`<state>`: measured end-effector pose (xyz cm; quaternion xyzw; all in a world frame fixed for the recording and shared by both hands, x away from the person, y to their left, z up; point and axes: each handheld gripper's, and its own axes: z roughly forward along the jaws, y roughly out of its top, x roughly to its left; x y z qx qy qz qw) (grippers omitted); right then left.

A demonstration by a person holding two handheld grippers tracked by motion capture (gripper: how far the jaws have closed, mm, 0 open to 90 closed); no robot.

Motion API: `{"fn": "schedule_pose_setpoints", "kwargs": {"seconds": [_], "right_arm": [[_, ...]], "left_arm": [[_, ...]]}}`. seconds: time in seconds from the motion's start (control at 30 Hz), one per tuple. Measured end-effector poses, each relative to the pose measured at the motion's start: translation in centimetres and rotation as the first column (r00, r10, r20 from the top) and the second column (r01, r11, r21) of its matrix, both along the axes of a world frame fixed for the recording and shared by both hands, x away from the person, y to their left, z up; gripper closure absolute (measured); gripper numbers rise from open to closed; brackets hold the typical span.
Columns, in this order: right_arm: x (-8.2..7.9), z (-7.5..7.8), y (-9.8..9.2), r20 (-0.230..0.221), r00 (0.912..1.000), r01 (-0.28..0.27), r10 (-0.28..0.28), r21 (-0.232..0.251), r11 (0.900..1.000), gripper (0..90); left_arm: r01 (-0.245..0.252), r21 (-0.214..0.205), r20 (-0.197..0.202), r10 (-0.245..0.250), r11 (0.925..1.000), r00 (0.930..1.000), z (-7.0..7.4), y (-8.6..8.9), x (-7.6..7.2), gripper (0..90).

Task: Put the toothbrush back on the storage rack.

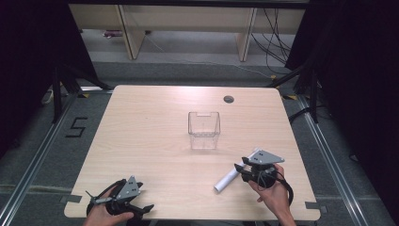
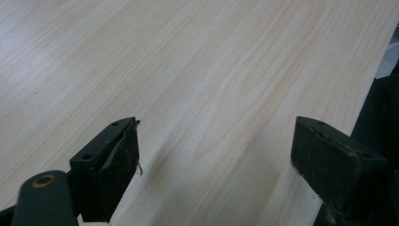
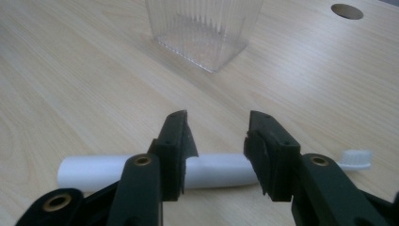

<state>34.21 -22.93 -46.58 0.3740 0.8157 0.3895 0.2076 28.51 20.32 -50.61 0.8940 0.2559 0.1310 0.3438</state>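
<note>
Right gripper (image 3: 216,146) of mine hangs part-open over a white tube (image 3: 117,172), gripping nothing.
Beyond it the clear box (image 3: 202,33) looks empty; my left gripper (image 2: 216,155) gapes wide, empty, so I judge everything remains undone.

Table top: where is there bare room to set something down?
The table's left half is bare, from the clear container to the left gripper. It is crowded near-right, where the right gripper straddles the white tube.

left gripper (image 2: 214,155) low over a pale wood-grain table (image 2: 197,70), its two black jaws spread wide apart with bare tabletop between them, table edge running down the right side, dark area beyond it
</note>
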Motion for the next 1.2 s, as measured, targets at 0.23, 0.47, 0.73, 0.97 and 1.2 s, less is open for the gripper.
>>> {"fn": "schedule_pose_setpoints", "kwargs": {"seconds": [0.23, 0.47, 0.73, 0.97, 1.2], "right_arm": [[0.5, -0.3, 1.4, -0.026, 0.9983, -0.054, 0.053, -0.019, 0.9984, 70.0], [0.8, -0.6, 2.9, -0.034, 0.9928, -0.116, 0.115, -0.031, 0.9928, 79.0], [0.9, -0.9, 4.5, -0.024, 0.9847, -0.174, 0.173, -0.068, 0.9825, 87.5], [0.9, -1.4, 5.1, -0.056, 0.9775, -0.207, 0.203, -0.075, 0.9754, 89.9], [0.5, -2.1, 5.7, -0.078, 0.9723, -0.226, 0.22, -0.081, 0.9707, 90.0]], "left_arm": [[-0.008, -0.002, -0.005, 0.008, 1.0, 1.0, 0.0, -0.1, -0.1, 15.4], [-0.007, -0.006, -0.01, 0.007, 1.0, 0.9999, 0.0, 0.0, -0.1, 15.4], [-0.011, -0.017, -0.006, 0.011, 0.9998, 0.9999, -0.1, -0.1, -0.1, 15.4], [-0.013, -0.011, -0.005, 0.013, 0.9999, 0.9999, -0.1, -0.1, -0.1, 15.4], [-0.004, -0.009, -0.001, 0.004, 1.0, 1.0, 0.0, -0.1, -0.1, 15.4]]}}
